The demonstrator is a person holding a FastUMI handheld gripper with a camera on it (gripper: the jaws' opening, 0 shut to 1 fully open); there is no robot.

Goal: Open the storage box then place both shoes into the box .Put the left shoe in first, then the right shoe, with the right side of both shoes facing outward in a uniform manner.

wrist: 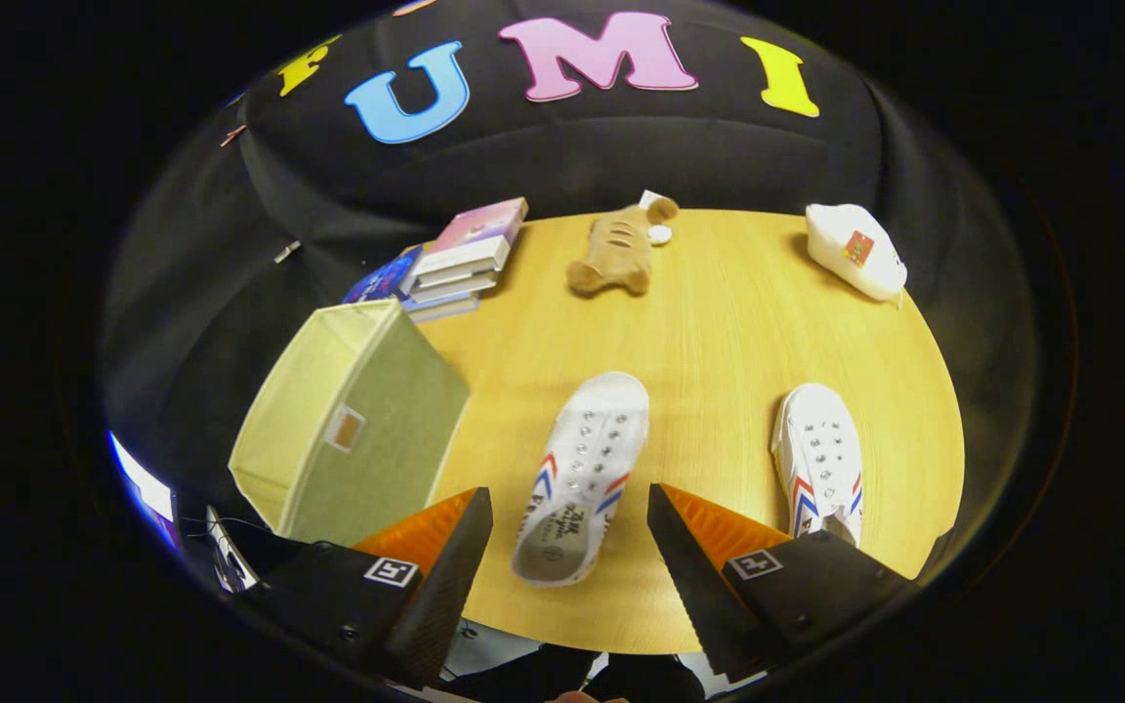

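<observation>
Even overhead light brightens the tabletop (719, 322); soft shadows hug objects, focus stays sharp, and fisheye curvature bends everything outward.

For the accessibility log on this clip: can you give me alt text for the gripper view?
The open gripper hovers over a wooden table, one white shoe between its fingers and a second white shoe further right. A green fabric storage box sits to the left, with stacked books, a plush toy and a white pouch beyond.
</observation>
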